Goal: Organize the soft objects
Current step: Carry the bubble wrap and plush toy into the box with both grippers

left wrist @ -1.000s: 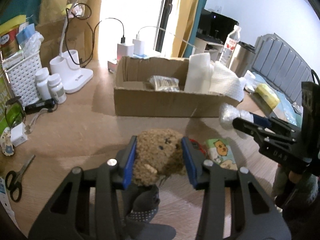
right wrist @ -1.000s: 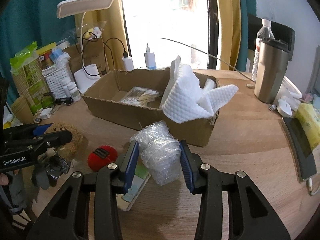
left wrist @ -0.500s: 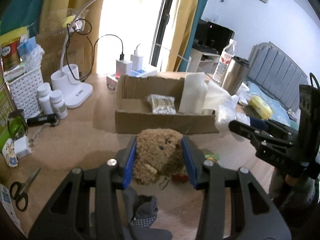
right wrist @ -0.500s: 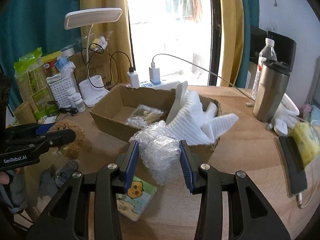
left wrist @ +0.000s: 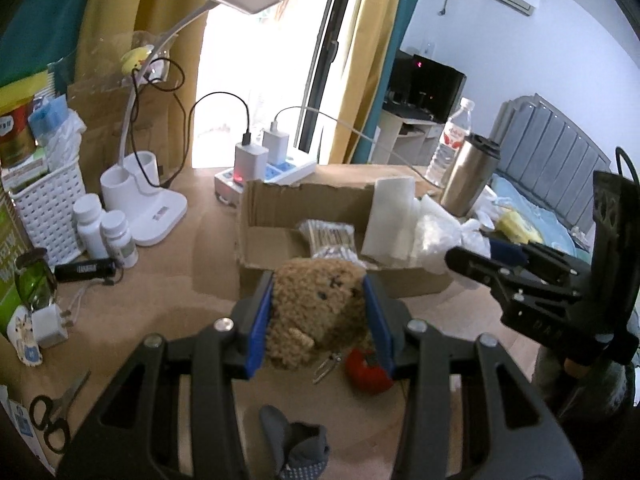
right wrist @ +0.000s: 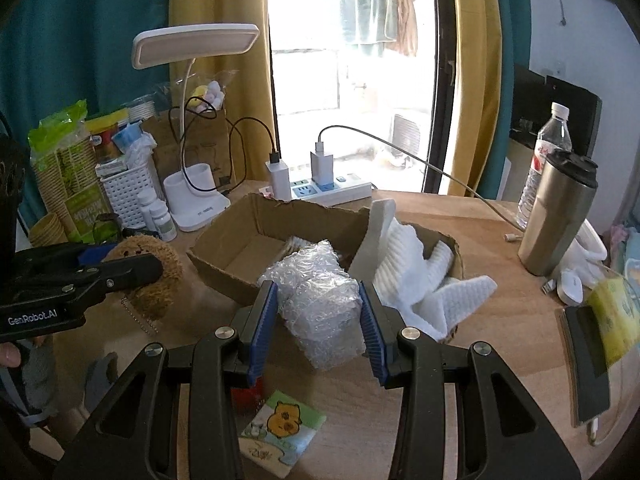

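Above the table, 2 tongs [left wrist: 318,316] [right wrist: 318,322] grip 1 plush toy [left wrist: 316,312] and 1 bubble wrap wad [right wrist: 318,304].

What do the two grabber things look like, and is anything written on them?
Both are black plastic frames with triangle cut-outs and silver bolt heads. The left gripper and the right gripper each have two fingers lined with ridged blue pads. In the right wrist view, the left one's side reads "GenRobot.AI" in white letters. A black cable loops above the right one's tall black body.

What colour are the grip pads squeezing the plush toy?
Blue pads, seen best in the left wrist view.
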A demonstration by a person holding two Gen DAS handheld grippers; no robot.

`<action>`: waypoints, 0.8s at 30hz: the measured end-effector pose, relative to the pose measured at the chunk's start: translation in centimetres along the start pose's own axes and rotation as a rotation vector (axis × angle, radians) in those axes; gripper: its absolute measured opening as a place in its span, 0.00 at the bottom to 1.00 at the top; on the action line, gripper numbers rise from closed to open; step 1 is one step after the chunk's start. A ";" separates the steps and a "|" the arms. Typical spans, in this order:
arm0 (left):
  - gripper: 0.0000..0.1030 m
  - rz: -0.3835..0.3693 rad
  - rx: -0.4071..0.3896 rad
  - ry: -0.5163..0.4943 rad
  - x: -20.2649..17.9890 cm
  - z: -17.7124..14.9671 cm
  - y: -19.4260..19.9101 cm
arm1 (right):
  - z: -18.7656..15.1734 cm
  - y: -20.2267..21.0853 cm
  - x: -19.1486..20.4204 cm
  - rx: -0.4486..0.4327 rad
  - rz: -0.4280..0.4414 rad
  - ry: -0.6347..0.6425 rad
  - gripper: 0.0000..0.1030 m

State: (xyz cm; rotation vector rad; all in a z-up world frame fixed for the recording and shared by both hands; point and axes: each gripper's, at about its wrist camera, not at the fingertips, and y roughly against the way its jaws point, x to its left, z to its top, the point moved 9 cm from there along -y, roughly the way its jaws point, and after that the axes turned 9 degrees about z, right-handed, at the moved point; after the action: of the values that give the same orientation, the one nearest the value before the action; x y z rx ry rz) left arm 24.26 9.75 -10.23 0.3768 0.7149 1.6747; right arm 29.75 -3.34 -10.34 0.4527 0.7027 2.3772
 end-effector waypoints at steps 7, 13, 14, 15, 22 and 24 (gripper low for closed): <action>0.44 -0.002 0.003 0.007 0.2 0.9 -0.9 | 0.7 -1.1 -0.3 0.006 0.009 -0.002 0.42; 0.44 0.002 0.008 0.004 0.3 1.7 -1.9 | 1.3 -2.5 -0.6 0.011 0.023 -0.009 0.42; 0.44 0.002 0.008 0.002 0.2 1.8 -2.0 | 1.3 -2.8 -0.6 0.013 0.028 -0.010 0.42; 0.44 0.002 0.008 0.001 0.2 1.9 -2.2 | 1.4 -3.0 -0.6 0.015 0.030 -0.010 0.42; 0.44 0.008 0.015 0.014 0.3 2.7 -3.8 | 1.8 -4.2 -1.0 0.029 0.042 -0.010 0.42; 0.44 0.014 0.019 0.012 0.4 2.8 -4.3 | 1.7 -4.8 -1.3 0.038 0.044 -0.014 0.42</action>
State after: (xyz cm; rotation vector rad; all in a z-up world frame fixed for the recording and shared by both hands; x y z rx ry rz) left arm 29.12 11.22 -10.94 0.3856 0.7391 1.6857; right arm 33.74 -0.36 -11.93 0.5061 0.7397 2.4029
